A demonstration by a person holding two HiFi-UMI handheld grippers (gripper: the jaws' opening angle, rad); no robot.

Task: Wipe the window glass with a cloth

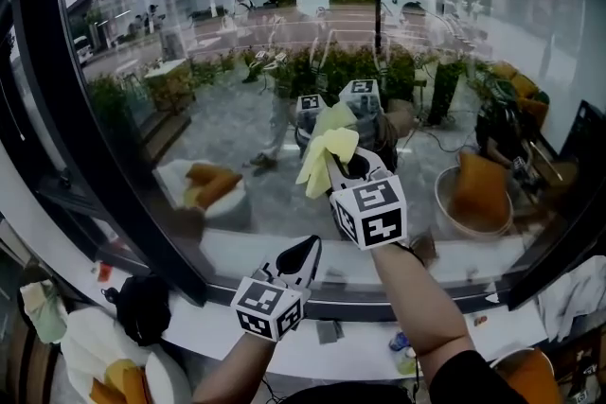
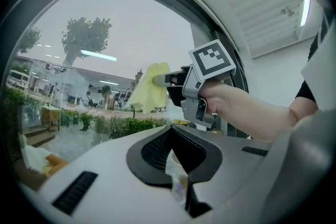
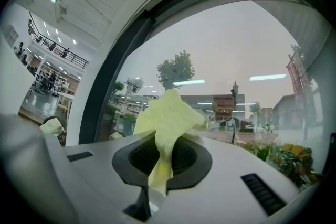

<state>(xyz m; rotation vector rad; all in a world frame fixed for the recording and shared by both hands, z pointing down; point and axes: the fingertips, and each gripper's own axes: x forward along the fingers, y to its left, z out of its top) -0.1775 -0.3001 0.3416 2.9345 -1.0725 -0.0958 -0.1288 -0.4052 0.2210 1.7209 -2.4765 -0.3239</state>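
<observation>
My right gripper (image 1: 333, 167) is clamped on the yellow cloth (image 1: 327, 151), jaws closed tight on its middle. In the right gripper view the cloth (image 3: 165, 120) rises between the black pads as a crumpled bunch, and a narrow tail hangs down through the gap. I hold it up against the window glass (image 1: 237, 61). From the head view the top of the bunch meets its own faint reflection in the pane, so it looks to be touching, roughly mid-height and a little right of centre.

My left gripper (image 1: 301, 256) sits lower and to the left, well apart from the cloth, just above the white sill (image 1: 218, 322). Its jaws are drawn together, and in the left gripper view I see only a pale sliver in the slit between them (image 2: 176, 160), too blurred for me to name. That same view looks up at my right hand (image 2: 223, 99) gripping the other tool, with its marker cube (image 2: 211, 62) facing the camera and the cloth (image 2: 149, 89) sticking out to the left, towards the glass (image 2: 105, 23).

The black window frame (image 1: 95, 156) curves down the left side of the pane
</observation>
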